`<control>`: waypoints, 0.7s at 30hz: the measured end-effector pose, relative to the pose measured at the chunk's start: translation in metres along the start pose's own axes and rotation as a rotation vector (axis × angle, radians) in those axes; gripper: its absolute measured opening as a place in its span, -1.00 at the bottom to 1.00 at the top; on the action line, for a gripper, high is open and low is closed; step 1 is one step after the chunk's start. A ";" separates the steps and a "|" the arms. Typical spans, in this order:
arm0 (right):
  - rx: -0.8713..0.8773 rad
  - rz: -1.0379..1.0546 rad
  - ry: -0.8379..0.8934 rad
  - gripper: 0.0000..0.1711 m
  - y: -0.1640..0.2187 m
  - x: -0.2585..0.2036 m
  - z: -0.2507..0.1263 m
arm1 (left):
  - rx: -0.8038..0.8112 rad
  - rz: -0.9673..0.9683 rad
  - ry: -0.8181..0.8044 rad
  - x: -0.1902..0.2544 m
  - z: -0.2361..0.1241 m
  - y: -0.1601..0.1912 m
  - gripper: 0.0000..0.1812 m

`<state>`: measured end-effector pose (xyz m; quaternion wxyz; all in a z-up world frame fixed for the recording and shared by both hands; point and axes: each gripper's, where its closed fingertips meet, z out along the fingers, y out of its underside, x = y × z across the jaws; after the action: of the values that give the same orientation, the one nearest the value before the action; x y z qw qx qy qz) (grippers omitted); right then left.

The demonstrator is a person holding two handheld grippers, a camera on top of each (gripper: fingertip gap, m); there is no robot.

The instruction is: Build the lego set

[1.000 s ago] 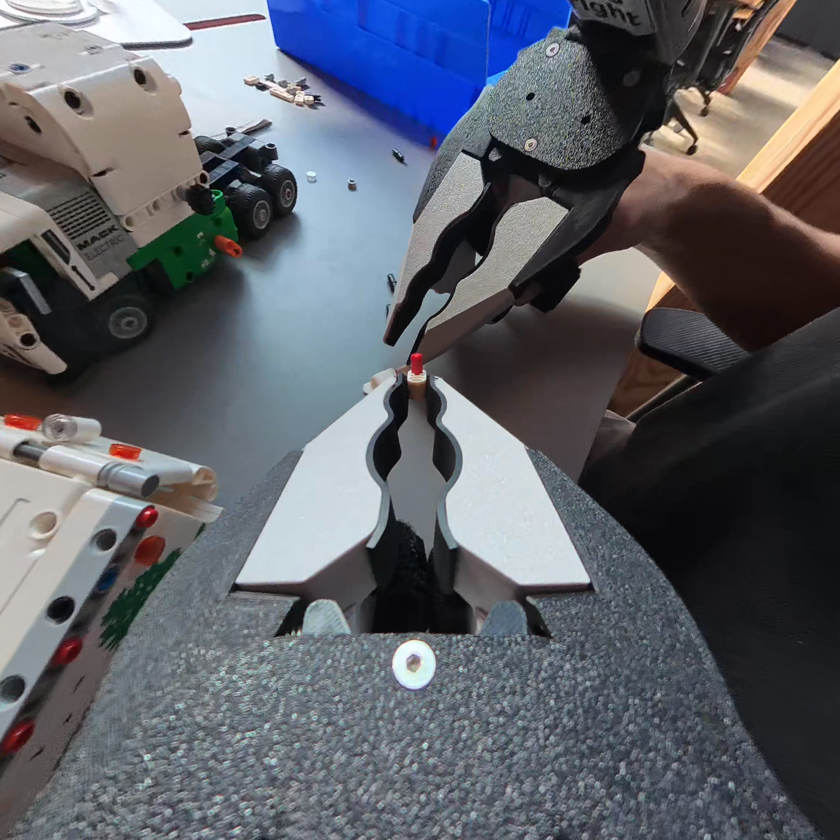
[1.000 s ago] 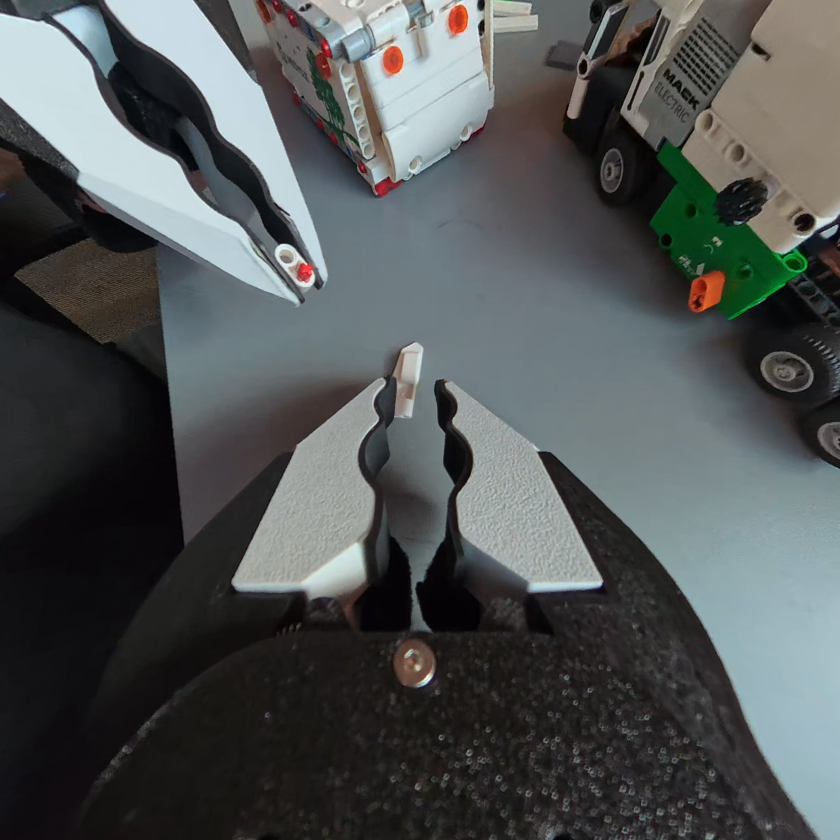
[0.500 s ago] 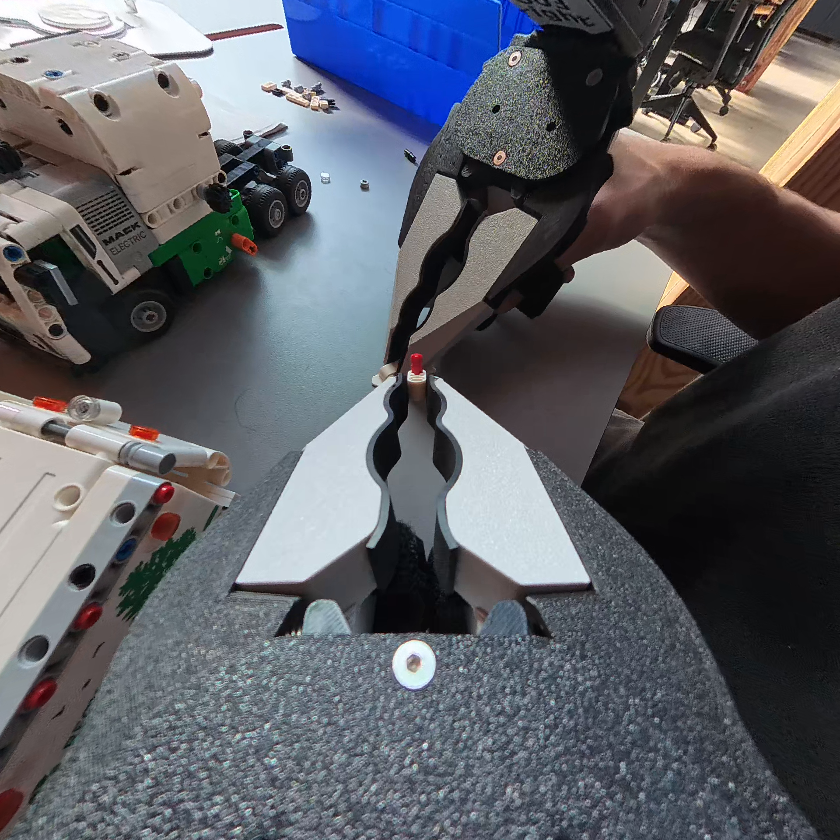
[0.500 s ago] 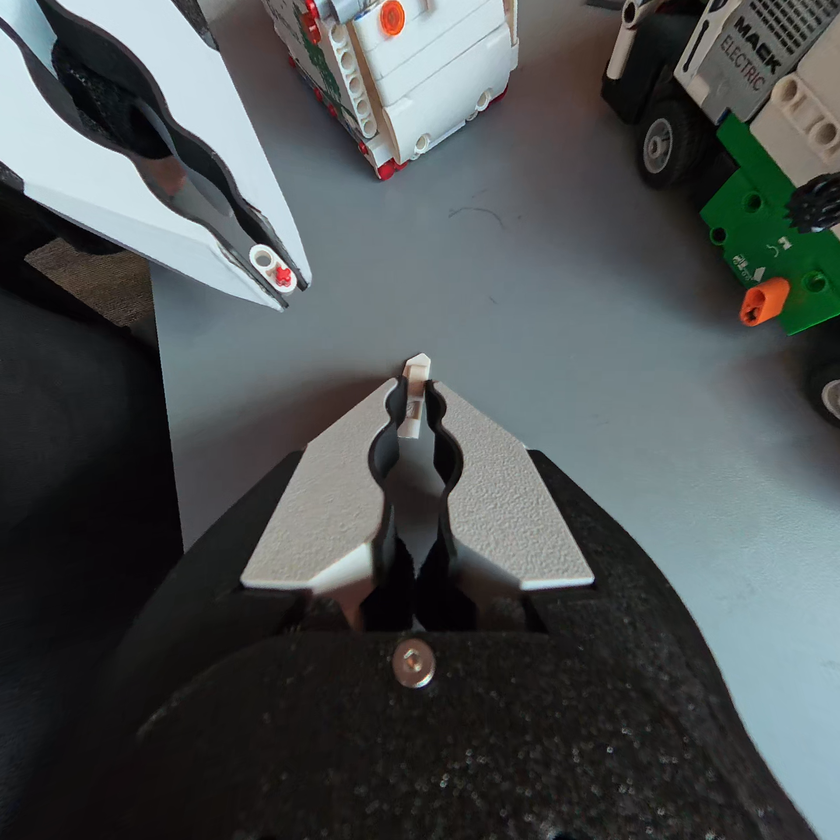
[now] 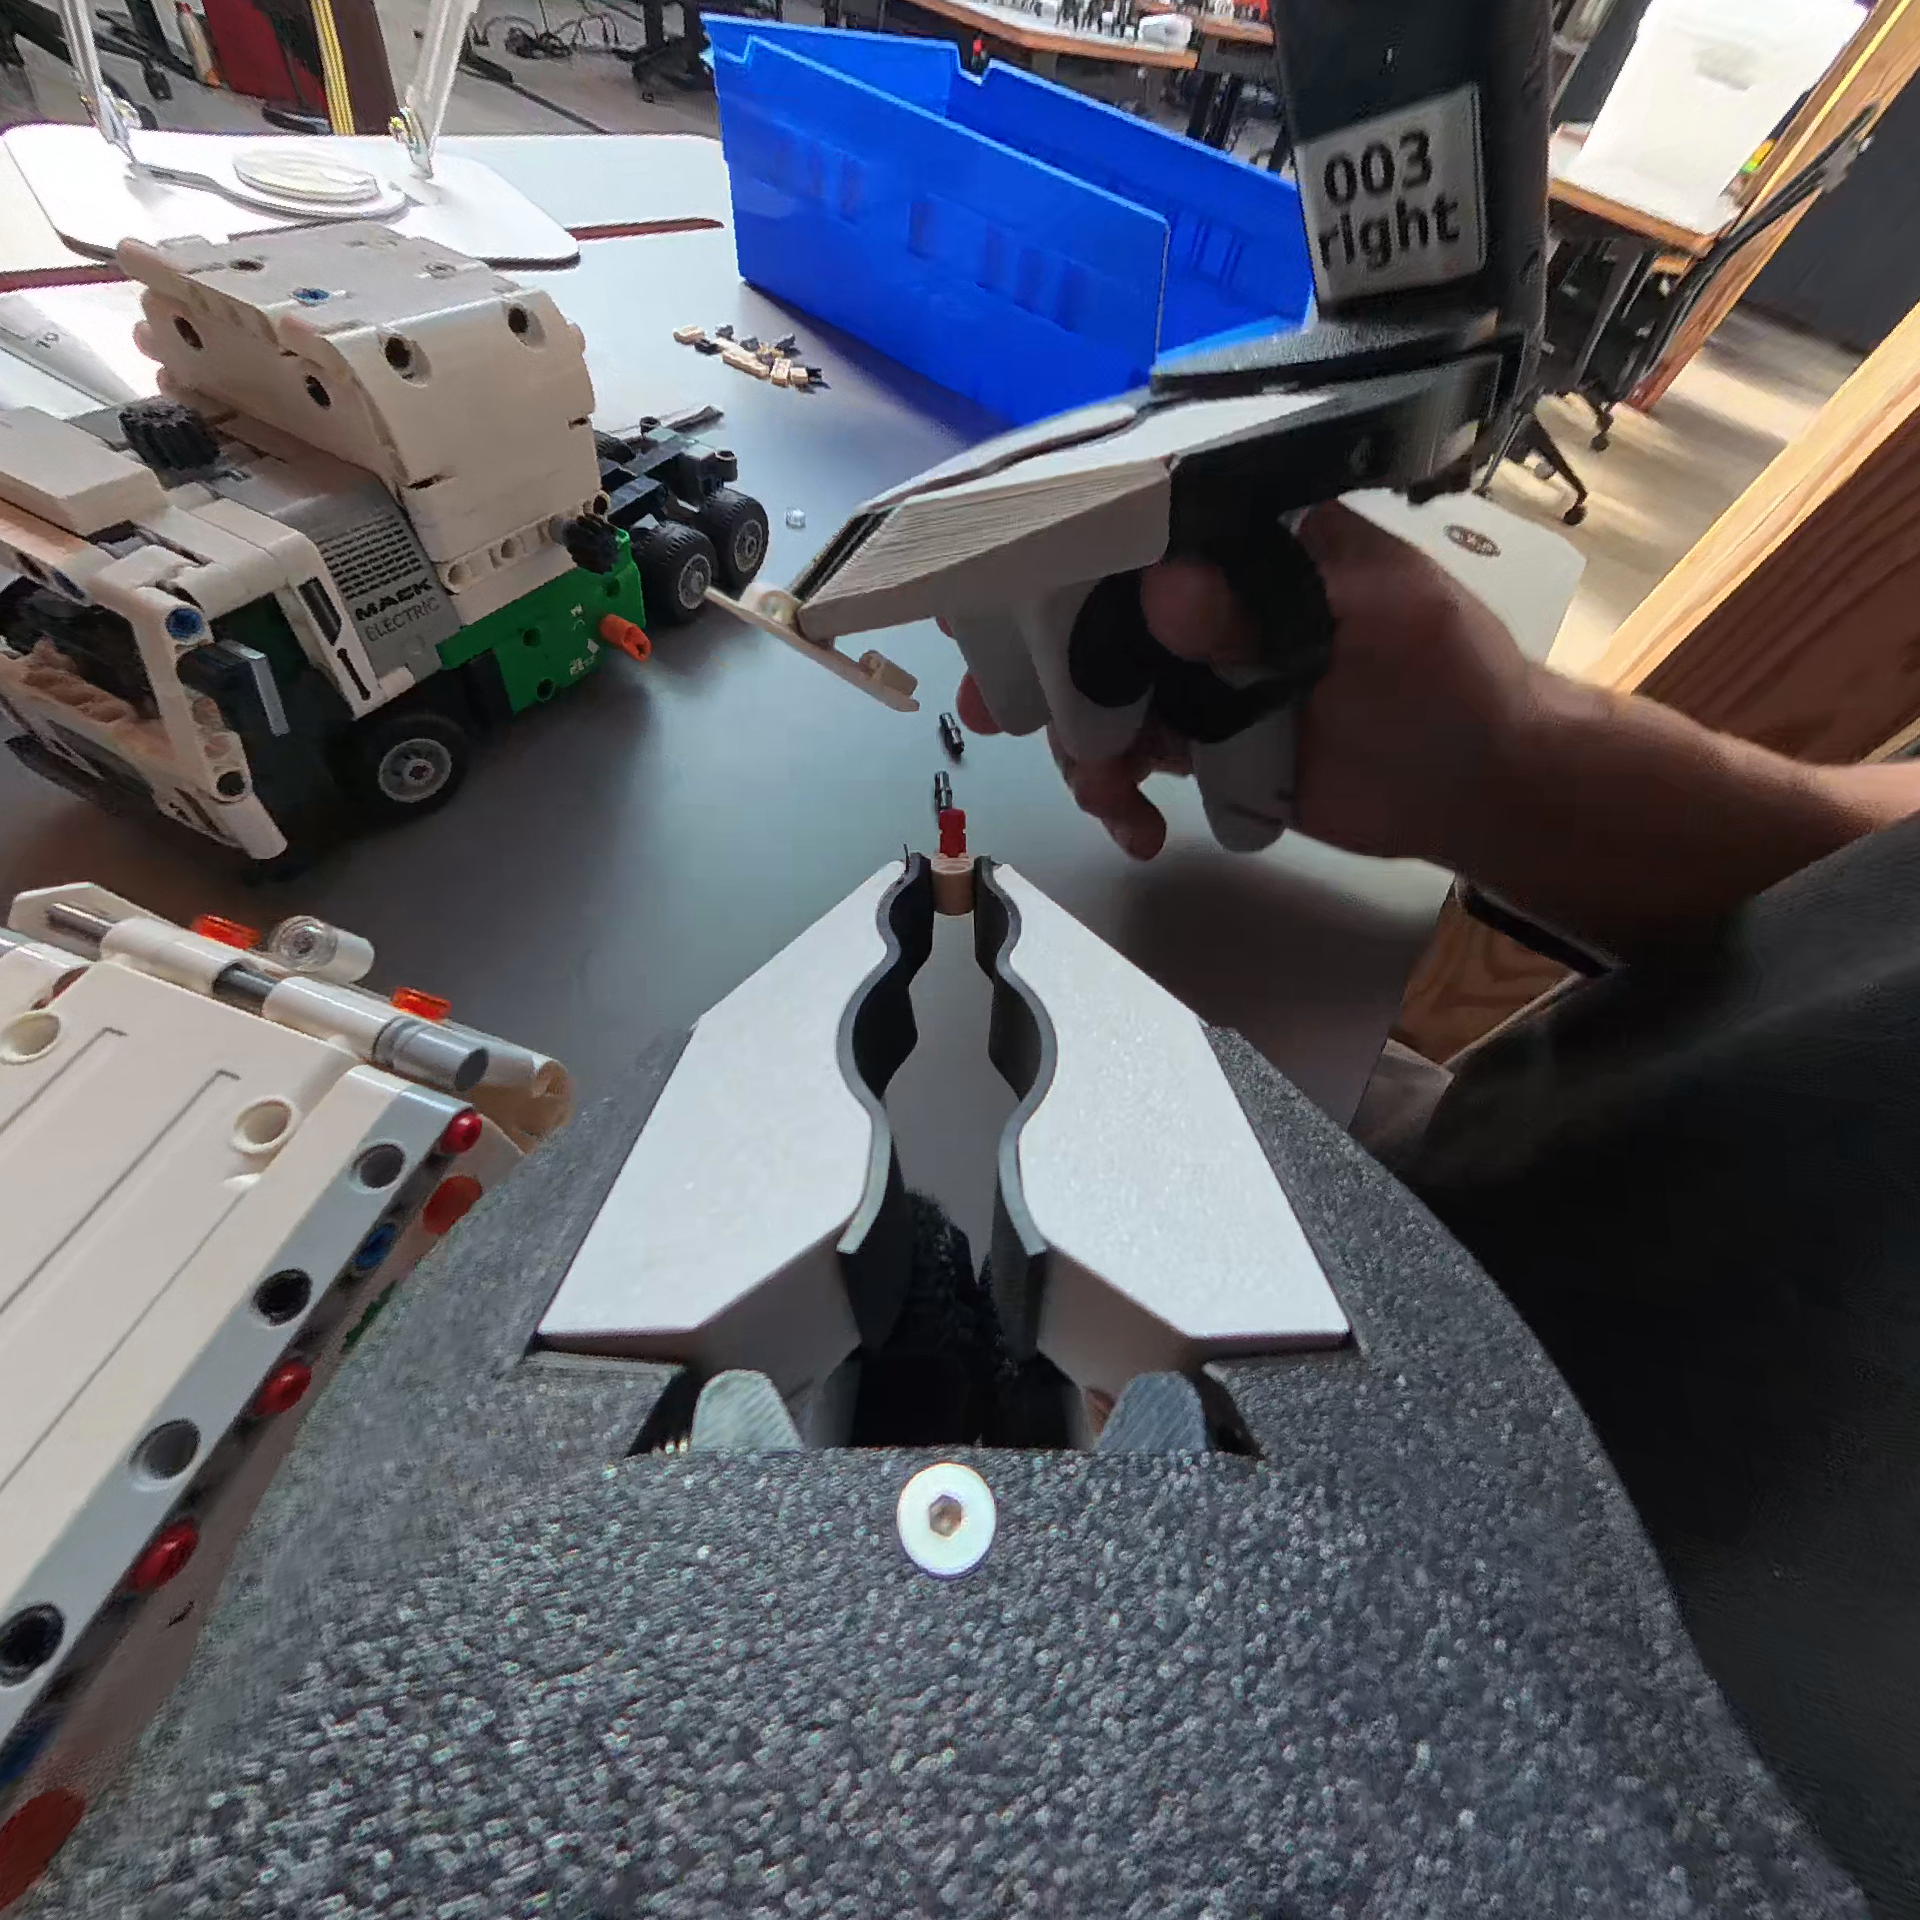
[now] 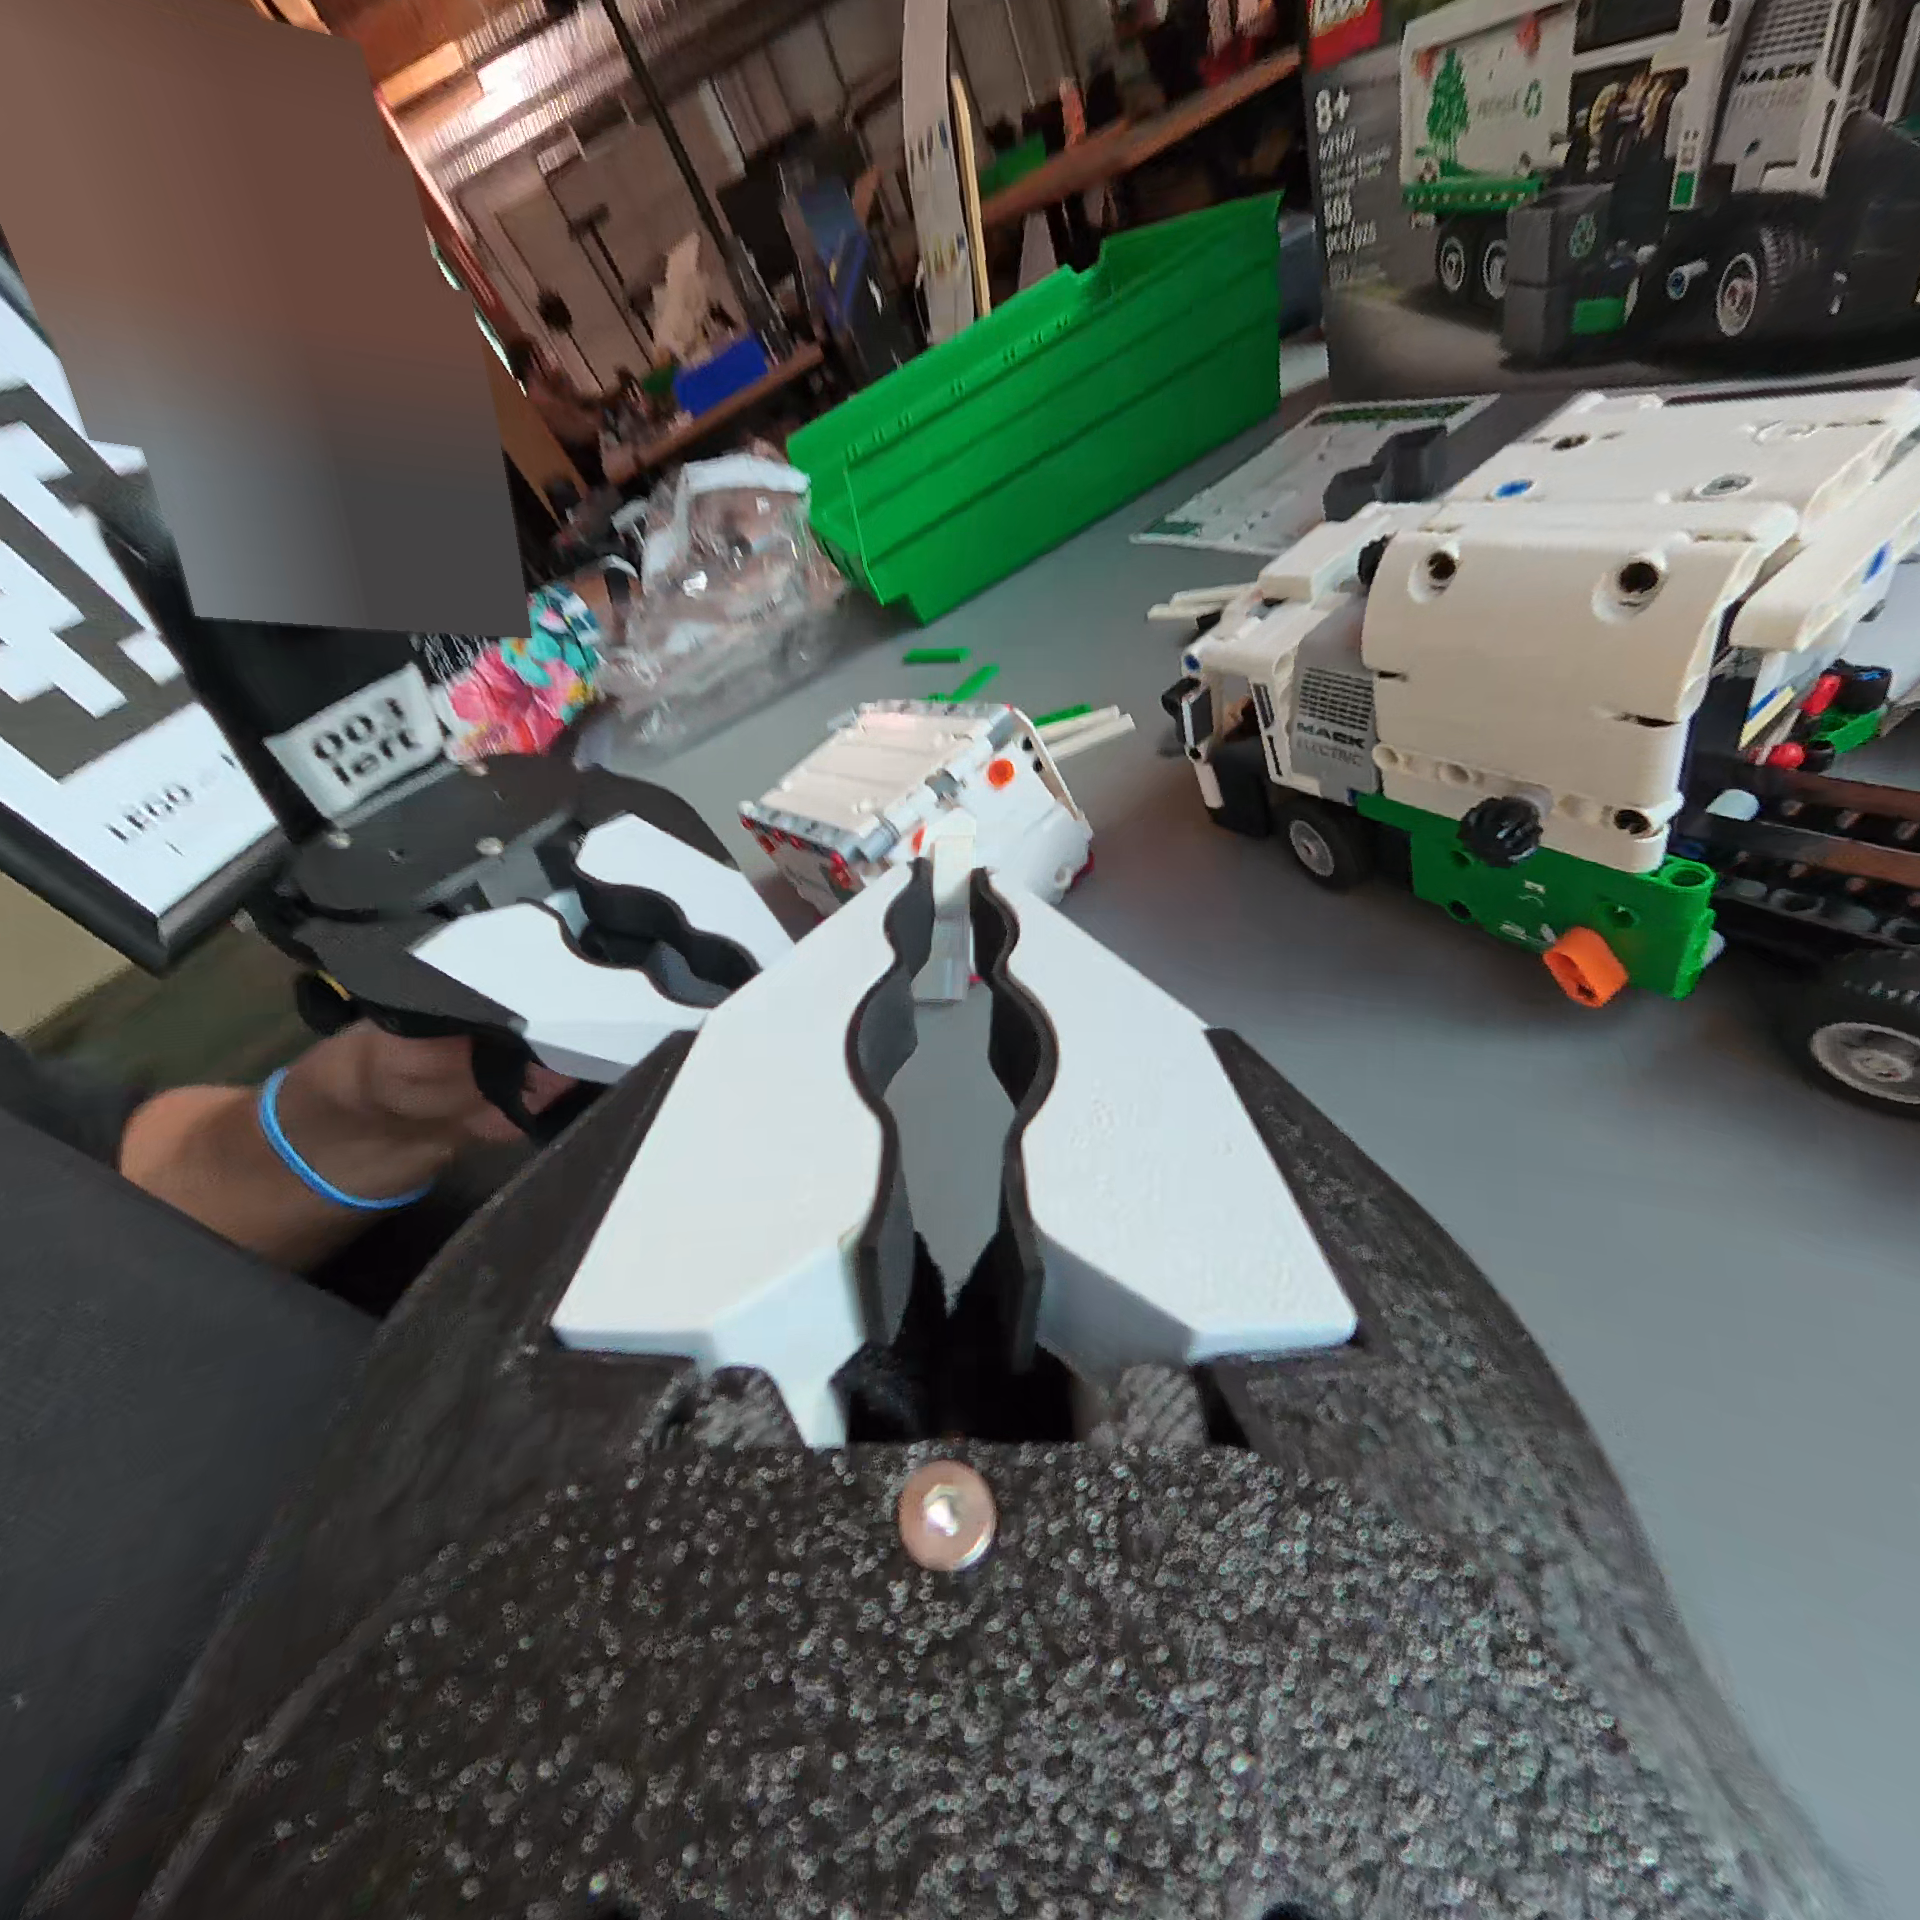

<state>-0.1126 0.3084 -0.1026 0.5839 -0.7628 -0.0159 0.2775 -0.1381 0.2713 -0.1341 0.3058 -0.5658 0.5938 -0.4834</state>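
My left gripper (image 5: 951,871) is shut on a small tan connector (image 5: 952,891) with a red pin (image 5: 950,831) sticking out of its tip. My right gripper (image 6: 948,883) is shut on a slim white lego piece (image 6: 948,925) and holds it above the table. In the left wrist view the right gripper (image 5: 831,608) hangs ahead and to the right, and the white piece (image 5: 821,646) juts from its tip, slanting down. The left gripper (image 6: 623,935) shows to the left in the right wrist view, its tips hidden behind my right finger.
A white and green lego truck (image 5: 312,520) (image 6: 1507,727) stands on the grey table (image 5: 644,831). A white box-shaped body (image 5: 156,1143) (image 6: 914,810) lies close by. Two black pins (image 5: 948,729) lie ahead. A blue bin (image 5: 987,239), a green bin (image 6: 1039,416) and the set's box (image 6: 1610,177) stand behind.
The right gripper shut on the white piece that lay on the table, lifted it and swung up level. The left gripper kept its hold on the connector.
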 end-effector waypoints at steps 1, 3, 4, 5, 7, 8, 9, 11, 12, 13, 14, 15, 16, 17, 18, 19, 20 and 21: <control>0.060 0.040 -0.002 -0.93 -0.006 -0.002 0.001 | 0.021 -0.021 0.004 -0.002 0.000 -0.004 -0.93; 0.152 0.117 -0.007 -0.93 -0.013 -0.004 0.002 | 0.055 -0.042 -0.013 -0.007 0.001 -0.010 -0.93; 0.184 0.152 0.009 -0.93 -0.014 -0.003 0.003 | 0.068 -0.048 -0.024 -0.009 0.002 -0.012 -0.93; 0.207 0.181 0.022 -0.93 -0.014 -0.002 0.004 | 0.072 -0.057 -0.046 -0.013 0.004 -0.014 -0.93; 0.238 0.228 0.040 -0.93 -0.013 -0.002 0.005 | 0.064 -0.076 -0.057 -0.015 0.009 -0.014 -0.93; 0.239 0.229 0.049 -0.93 -0.012 -0.003 0.006 | 0.062 -0.086 -0.049 -0.014 0.012 -0.014 -0.93; 0.241 0.222 0.060 -0.93 -0.012 -0.004 0.007 | 0.060 -0.093 -0.051 -0.014 0.014 -0.015 -0.93; 0.229 0.206 0.079 -0.93 -0.010 -0.004 0.008 | 0.053 -0.097 -0.050 -0.014 0.016 -0.014 -0.93; 0.226 0.199 0.087 -0.93 -0.009 -0.004 0.009 | 0.057 -0.098 -0.048 -0.014 0.015 -0.015 -0.93; 0.221 0.195 0.096 -0.93 -0.008 -0.003 0.009 | 0.064 -0.097 -0.044 -0.013 0.015 -0.016 -0.93; 0.218 0.193 0.105 -0.93 -0.007 -0.001 0.010 | 0.069 -0.098 -0.044 -0.013 0.014 -0.016 -0.93; 0.215 0.194 0.106 -0.93 -0.007 -0.001 0.010 | 0.071 -0.101 -0.047 -0.014 0.014 -0.017 -0.93; 0.212 0.196 0.105 -0.93 -0.005 0.000 0.011 | 0.072 -0.104 -0.049 -0.015 0.014 -0.017 -0.93; 0.206 0.198 0.110 -0.93 -0.003 0.001 0.012 | 0.072 -0.105 -0.049 -0.015 0.014 -0.017 -0.93; 0.199 0.202 0.105 -0.93 -0.002 0.001 0.013 | 0.074 -0.106 -0.055 -0.015 0.014 -0.017 -0.93; 0.203 0.206 0.102 -0.93 -0.002 0.000 0.013 | 0.076 -0.107 -0.060 -0.016 0.013 -0.017 -0.93; 0.205 0.205 0.105 -0.93 -0.002 0.001 0.012 | 0.076 -0.105 -0.065 -0.016 0.013 -0.017 -0.93; 0.206 0.203 0.105 -0.93 -0.003 0.001 0.012 | 0.076 -0.101 -0.076 -0.017 0.013 -0.017 -0.93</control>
<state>-0.1161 0.3198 -0.1027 0.6279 -0.7101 0.1204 0.2949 -0.1167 0.2869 -0.1262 0.3246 -0.6008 0.5339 -0.4986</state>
